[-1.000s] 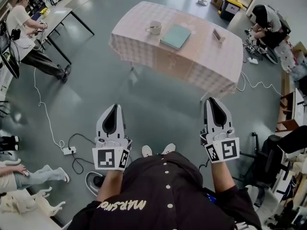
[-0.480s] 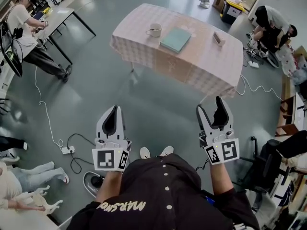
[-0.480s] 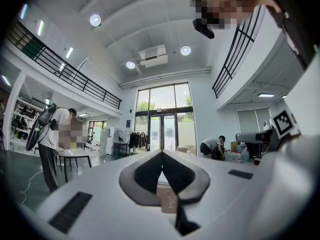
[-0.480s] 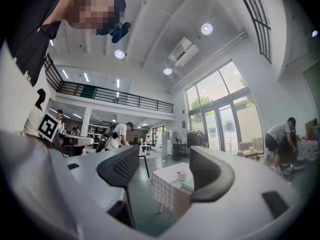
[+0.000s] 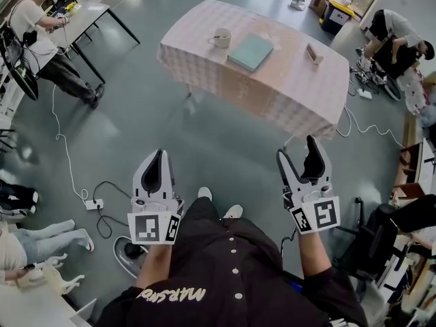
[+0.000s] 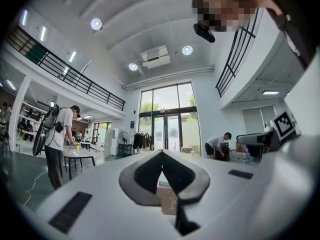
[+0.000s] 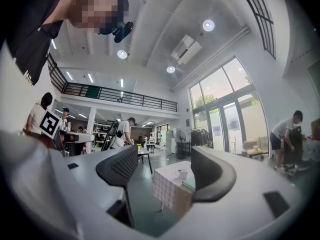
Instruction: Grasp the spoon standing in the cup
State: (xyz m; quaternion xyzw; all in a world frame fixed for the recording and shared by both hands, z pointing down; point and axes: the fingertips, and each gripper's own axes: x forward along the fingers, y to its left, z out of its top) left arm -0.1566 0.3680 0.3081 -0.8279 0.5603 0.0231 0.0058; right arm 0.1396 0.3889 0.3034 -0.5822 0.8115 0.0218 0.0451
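Observation:
A white cup [image 5: 221,38] with a spoon [image 5: 213,37] in it stands on the far-left part of a table with a checked cloth [image 5: 286,90], well ahead of both grippers. The right gripper view also shows the cup [image 7: 182,174], small and far off between that gripper's jaws. My left gripper [image 5: 158,155] is shut and empty, held low over the floor; its pads [image 6: 150,171] meet. My right gripper [image 5: 300,150] is opening, its jaws spread wide with nothing between them.
A teal book [image 5: 249,51] and a small box [image 5: 311,52] lie on the same table. Grey floor separates me from the table. Cables and a power strip [image 5: 93,204] lie at the left. People sit at a desk [image 5: 82,16] far left; another person crouches far right.
The right gripper's jaws have gone from shut to wide apart. The left gripper stays shut. One of my feet has stepped forward and the view has shifted slightly.

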